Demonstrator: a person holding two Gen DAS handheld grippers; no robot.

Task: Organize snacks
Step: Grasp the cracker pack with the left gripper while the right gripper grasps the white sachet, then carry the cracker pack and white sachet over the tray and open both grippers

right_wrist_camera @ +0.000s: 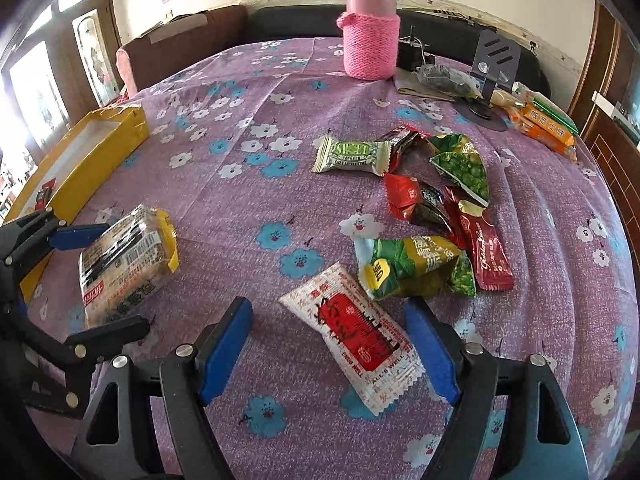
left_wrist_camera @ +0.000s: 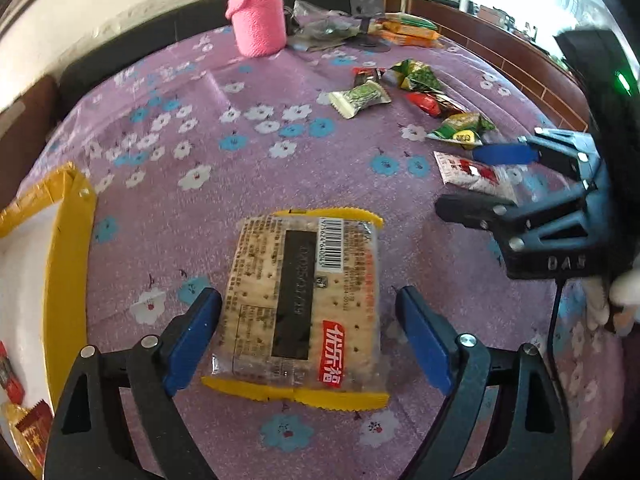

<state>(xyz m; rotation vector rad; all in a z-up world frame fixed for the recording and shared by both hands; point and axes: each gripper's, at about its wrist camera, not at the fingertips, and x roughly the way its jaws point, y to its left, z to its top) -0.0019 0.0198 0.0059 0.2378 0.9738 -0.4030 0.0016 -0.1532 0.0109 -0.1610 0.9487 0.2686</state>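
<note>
The left gripper is lowered over the cracker pack, which lies flat on the worktop just right of the yellow box. Its fingers are spread, one on each long side of the pack. The left finger stands at the pack's edge and the right one apart from it, so nothing is pinched yet. This placement suits a grasp across the pack's narrow width.

The right gripper straddles the red-and-white sachet, which lies diagonally on the worktop, near the loose pile of snack wrappers at the right. Its fingers are spread and clear of the sachet.

The yellow box is open at the left edge and already holds a few small packets, so it is probably the collection point. A pink bottle stands at the far edge, well apart from both grippers.
</note>
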